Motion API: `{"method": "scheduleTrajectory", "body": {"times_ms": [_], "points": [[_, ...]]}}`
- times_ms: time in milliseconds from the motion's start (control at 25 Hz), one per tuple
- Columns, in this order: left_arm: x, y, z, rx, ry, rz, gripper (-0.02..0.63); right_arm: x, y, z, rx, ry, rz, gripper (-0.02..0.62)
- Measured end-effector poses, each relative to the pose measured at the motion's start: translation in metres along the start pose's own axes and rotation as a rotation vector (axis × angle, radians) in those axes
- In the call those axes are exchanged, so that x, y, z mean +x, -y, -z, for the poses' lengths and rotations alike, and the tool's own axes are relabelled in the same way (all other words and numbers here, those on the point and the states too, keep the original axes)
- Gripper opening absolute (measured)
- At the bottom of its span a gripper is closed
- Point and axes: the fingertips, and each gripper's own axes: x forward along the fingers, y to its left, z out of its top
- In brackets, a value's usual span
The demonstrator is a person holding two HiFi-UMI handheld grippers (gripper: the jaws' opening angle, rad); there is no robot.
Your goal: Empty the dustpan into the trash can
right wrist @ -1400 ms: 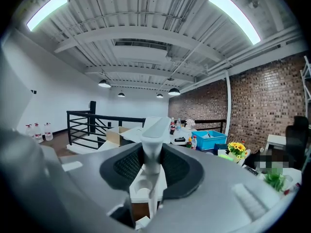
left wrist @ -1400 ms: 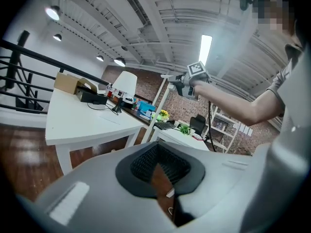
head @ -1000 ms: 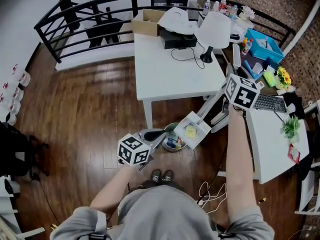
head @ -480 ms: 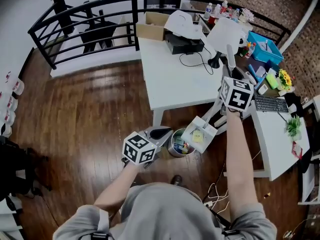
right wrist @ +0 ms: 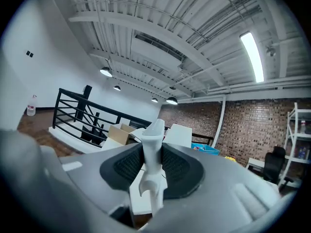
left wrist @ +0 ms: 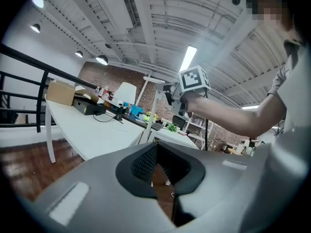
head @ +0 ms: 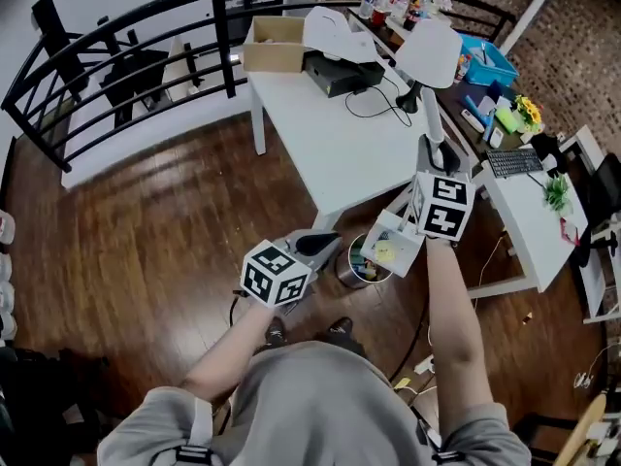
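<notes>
Beside table [head: 330, 134], holds dustpan [head: 403, 231] tipped over trash can [head: 346, 272], pinching handle [right wrist: 152, 130] in right gripper [right wrist: 153, 171], likely to slide litter [head: 385, 252] in; carries left gripper [left wrist: 156, 178] pressed together, empty, clear of the can.

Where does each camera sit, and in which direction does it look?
Head view: on the person's head, looking down at the trash can and dustpan; both arms, left tool, right tool show.
Left gripper view: on the shut left tool, facing across the table; right arm and right tool show.
Right gripper view: on the right tool, gripping the dustpan handle, facing railing and ceiling; no body shows.
Shared: all three show the cardboard box.
</notes>
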Motion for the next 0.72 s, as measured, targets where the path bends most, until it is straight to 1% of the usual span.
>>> {"method": "scheduleTrajectory", "body": {"times_ms": [160, 280, 520, 720], "points": [[-0.006, -0.008, 0.002, 0.0, -0.018, 0.047, 0.005, -0.018, -0.039, 0.0, -0.041, 0.032, 0.017, 0.104], [-0.013, -0.012, 0.011, -0.007, -0.047, 0.066, 0.005, -0.033, -0.062, 0.004, -0.042, 0.038, 0.021, 0.104], [-0.023, -0.021, 0.012, -0.013, -0.057, 0.092, 0.004, -0.046, -0.085, 0.002, -0.005, 0.042, 0.001, 0.106], [-0.031, -0.028, 0.013, -0.027, -0.049, 0.088, 0.005, -0.054, -0.099, 0.003, 0.005, 0.034, -0.016, 0.107]]}}
